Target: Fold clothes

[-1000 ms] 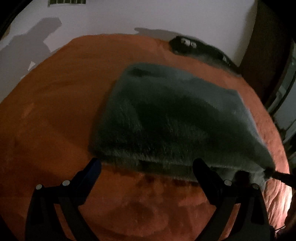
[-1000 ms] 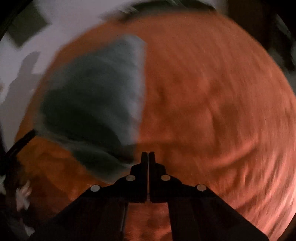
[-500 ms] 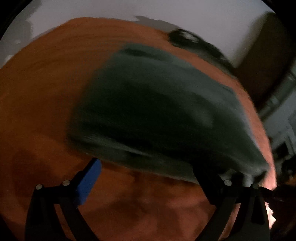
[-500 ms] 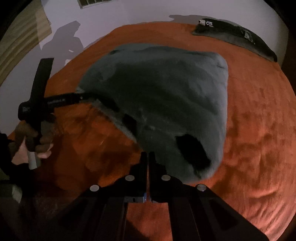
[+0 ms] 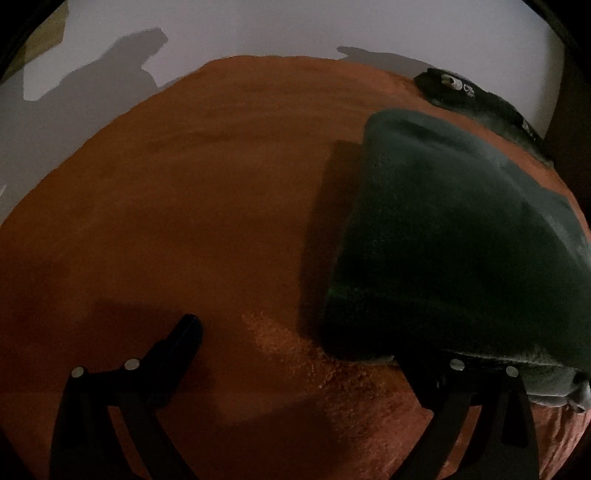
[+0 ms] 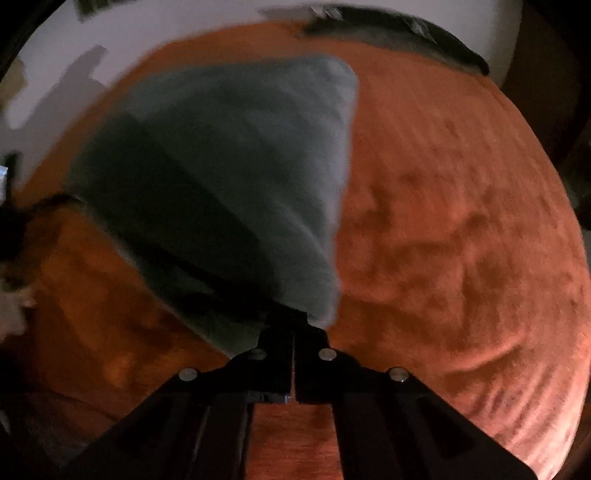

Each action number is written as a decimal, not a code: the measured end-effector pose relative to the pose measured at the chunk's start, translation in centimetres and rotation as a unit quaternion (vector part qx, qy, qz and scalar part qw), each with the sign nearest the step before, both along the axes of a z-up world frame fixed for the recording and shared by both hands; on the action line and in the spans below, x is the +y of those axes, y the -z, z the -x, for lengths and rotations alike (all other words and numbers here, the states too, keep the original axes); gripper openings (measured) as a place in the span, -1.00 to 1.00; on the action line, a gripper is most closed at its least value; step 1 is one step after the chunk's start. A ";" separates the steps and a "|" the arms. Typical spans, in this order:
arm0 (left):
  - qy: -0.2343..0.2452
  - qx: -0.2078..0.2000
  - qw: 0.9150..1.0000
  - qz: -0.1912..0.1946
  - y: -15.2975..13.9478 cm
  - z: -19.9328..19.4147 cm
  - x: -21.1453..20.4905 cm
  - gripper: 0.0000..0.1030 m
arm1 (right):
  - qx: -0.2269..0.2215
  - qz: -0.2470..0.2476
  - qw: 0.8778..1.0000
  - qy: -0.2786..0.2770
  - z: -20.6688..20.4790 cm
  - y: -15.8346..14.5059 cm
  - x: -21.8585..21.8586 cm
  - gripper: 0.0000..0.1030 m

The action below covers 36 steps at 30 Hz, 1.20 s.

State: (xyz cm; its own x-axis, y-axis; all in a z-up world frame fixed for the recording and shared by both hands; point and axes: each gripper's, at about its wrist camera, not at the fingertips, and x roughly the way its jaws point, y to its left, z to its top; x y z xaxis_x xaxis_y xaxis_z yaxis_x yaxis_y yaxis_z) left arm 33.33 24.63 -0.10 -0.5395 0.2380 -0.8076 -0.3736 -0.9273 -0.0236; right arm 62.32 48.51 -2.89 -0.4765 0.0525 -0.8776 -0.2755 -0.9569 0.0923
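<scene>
Item: dark grey-green fleece garment point(image 5: 461, 236), lying folded on an orange blanket point(image 5: 207, 206) that is covering the whole surface. In the left wrist view it is occupying the right half of the blanket, its far edge nearing the back right corner and its near edge running toward the front edge. In the right wrist view, which is blurred, the garment point(image 6: 236, 177) is sitting left of centre, tapering toward the camera.

Left gripper point(image 5: 295, 343): fingers standing wide apart and holding nothing. The left finger point(image 5: 181, 339) is hovering over bare blanket; the right finger is sitting at the garment's near hem, and contact cannot be told.

Right gripper point(image 6: 291, 325): fingers pressing together with no gap showing. The tips are lying at the garment's near corner; whether cloth is being pinched between them cannot be told through the blur.

Also present: a second dark garment point(image 5: 480, 99) lying along the back right edge, against a pale wall point(image 5: 295, 29) carrying grey shadows.
</scene>
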 end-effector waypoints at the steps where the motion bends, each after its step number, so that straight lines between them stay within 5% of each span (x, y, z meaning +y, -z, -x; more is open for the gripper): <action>1: 0.001 -0.002 1.000 -0.002 -0.1 0.1 0.0 0.96 | 0.013 -0.009 1.000 -0.019 0.2 -0.7 -0.7 -1.00; 6: 0.006 -0.004 1.000 -0.007 -0.3 0.3 -0.3 0.96 | 0.018 -0.045 0.995 -0.091 1.7 -0.9 -3.5 -0.98; 14: 0.004 -0.020 1.000 -0.020 -0.5 1.8 -1.7 0.96 | -0.100 -0.044 0.994 -0.014 -1.6 3.4 0.6 -0.98; 19: 0.010 -0.029 0.999 -0.022 -0.7 1.9 -2.2 0.96 | -0.048 0.014 0.999 -0.016 -2.1 0.3 1.6 -0.98; 23: 0.012 -0.031 0.999 -0.025 -0.6 2.0 -2.5 0.96 | 0.014 0.023 0.997 -0.075 -1.7 -2.9 0.1 -0.93; 31: 0.012 -0.040 0.999 -0.028 -0.7 2.1 -3.4 0.96 | -0.025 0.057 0.989 -0.131 0.2 -3.2 -0.4 -0.92; 36: 0.008 -0.039 0.999 -0.027 -0.6 1.8 -3.5 0.96 | -0.011 0.040 0.986 -0.159 0.7 -3.6 -1.3 -0.87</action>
